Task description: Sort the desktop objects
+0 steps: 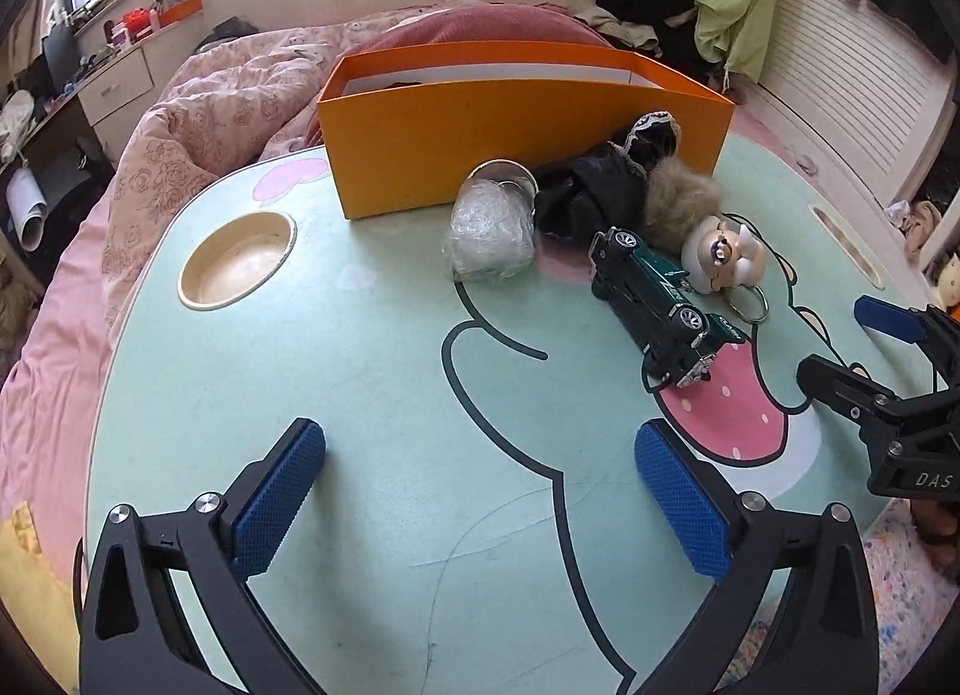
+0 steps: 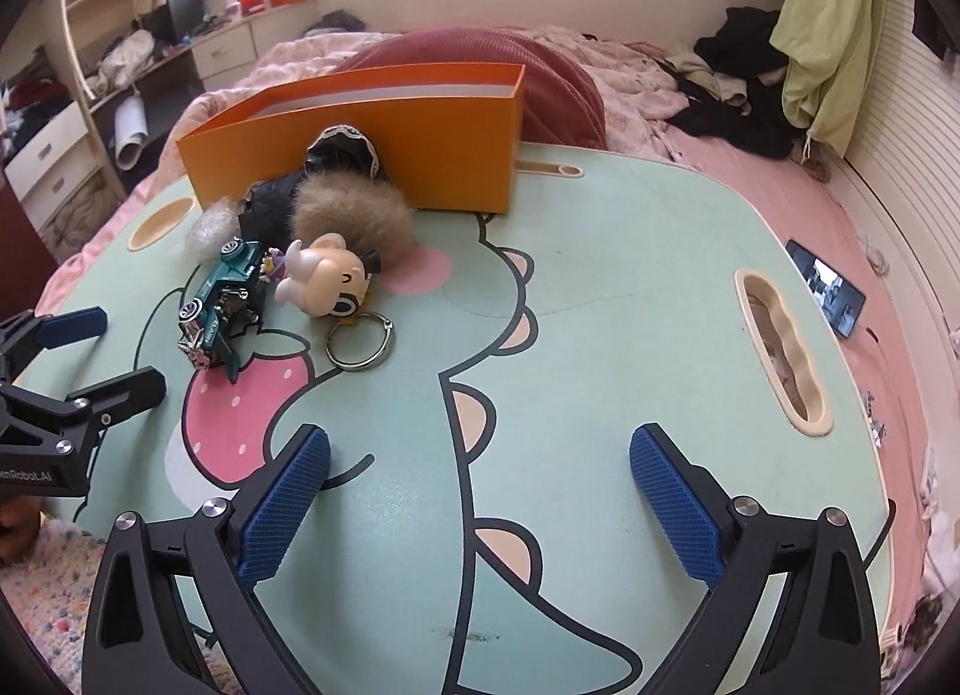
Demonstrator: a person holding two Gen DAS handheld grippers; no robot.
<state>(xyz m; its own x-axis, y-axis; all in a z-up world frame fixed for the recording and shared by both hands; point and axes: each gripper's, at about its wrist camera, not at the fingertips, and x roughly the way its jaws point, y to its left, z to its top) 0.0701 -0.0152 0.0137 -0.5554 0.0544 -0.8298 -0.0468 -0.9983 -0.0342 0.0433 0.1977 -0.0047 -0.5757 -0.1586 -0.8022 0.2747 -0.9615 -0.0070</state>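
Note:
An orange box (image 1: 528,137) (image 2: 384,149) stands open-topped at the far side of the mint cartoon table (image 1: 360,395) (image 2: 630,335). In front of it lie a clear crinkled plastic ball (image 1: 489,236), a black lace-trimmed doll (image 1: 600,185) (image 2: 342,152), a tan fur pom (image 1: 684,203) (image 2: 351,215), a green toy car (image 1: 654,299) (image 2: 225,299) and a cream figurine keychain (image 1: 723,260) (image 2: 327,281) with a metal ring (image 2: 360,344). My left gripper (image 1: 480,437) (image 2: 114,356) is open above bare table, left of the car. My right gripper (image 2: 480,443) (image 1: 852,344) is open and empty, right of the car.
The table has a round cup recess (image 1: 237,260) at its left and a wavy slot (image 2: 780,353) at its right. It rests on a bed with pink bedding (image 1: 198,113). A phone (image 2: 825,287) lies on the bedding past the table's right edge. Clothes (image 2: 738,71) pile at the back.

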